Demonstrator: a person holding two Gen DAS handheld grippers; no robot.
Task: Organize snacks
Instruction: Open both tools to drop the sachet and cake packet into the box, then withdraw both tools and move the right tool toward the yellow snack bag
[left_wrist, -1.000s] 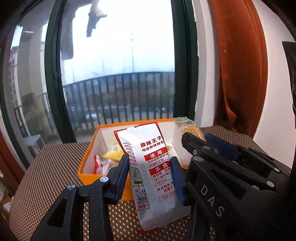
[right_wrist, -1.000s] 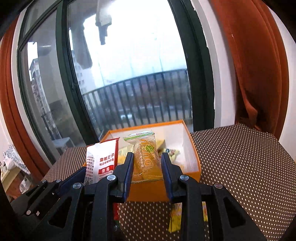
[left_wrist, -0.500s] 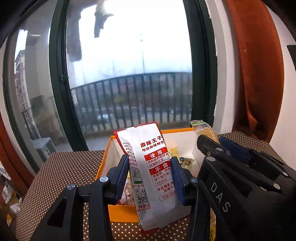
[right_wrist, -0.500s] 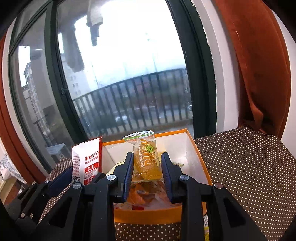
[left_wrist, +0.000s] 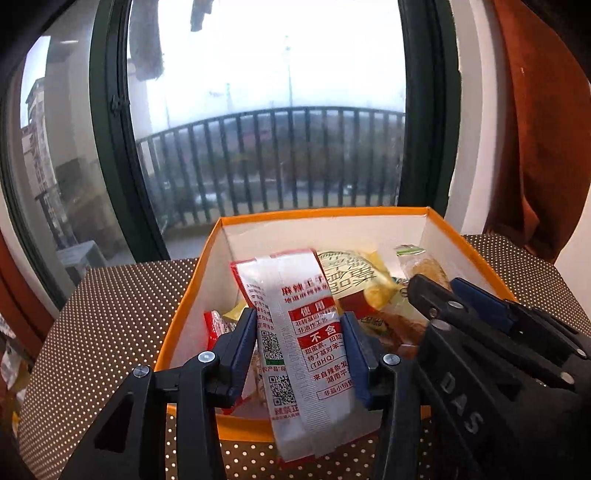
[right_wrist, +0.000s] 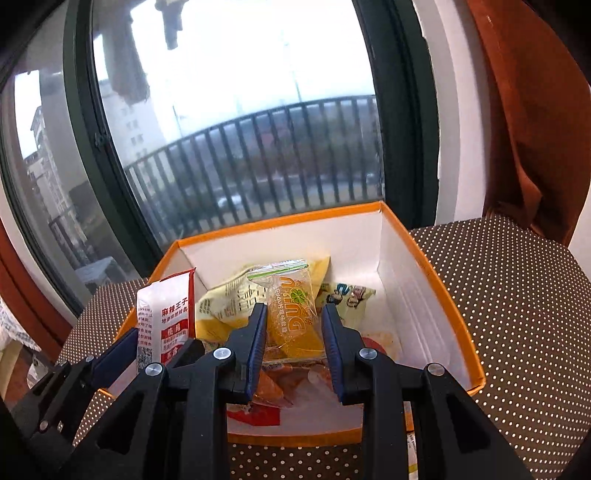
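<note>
My left gripper (left_wrist: 299, 314) is shut on a red-and-white spicy-strip packet (left_wrist: 295, 284), held upright over the near left part of the orange box (left_wrist: 321, 214). My right gripper (right_wrist: 294, 314) is shut on a clear packet of yellow jelly candy (right_wrist: 295, 291), held over the middle of the same box (right_wrist: 436, 280). Each view shows the other gripper beside it: the right one (left_wrist: 461, 306) with its candy packet (left_wrist: 424, 264), and the left one's red-and-white packet (right_wrist: 166, 317). Several snack packets lie in the box, among them a yellow bag (left_wrist: 351, 277).
The box stands on a table with a brown dotted cloth (right_wrist: 517, 295), close to a large window (left_wrist: 258, 110) with a balcony railing. An orange curtain (right_wrist: 535, 129) hangs at the right. A yellow wrapper (right_wrist: 412, 443) lies on the cloth by the box's near right corner.
Both grippers have moved forward and down, from in front of the box to over its inside, each still holding its packet. More of the box's contents now show.
</note>
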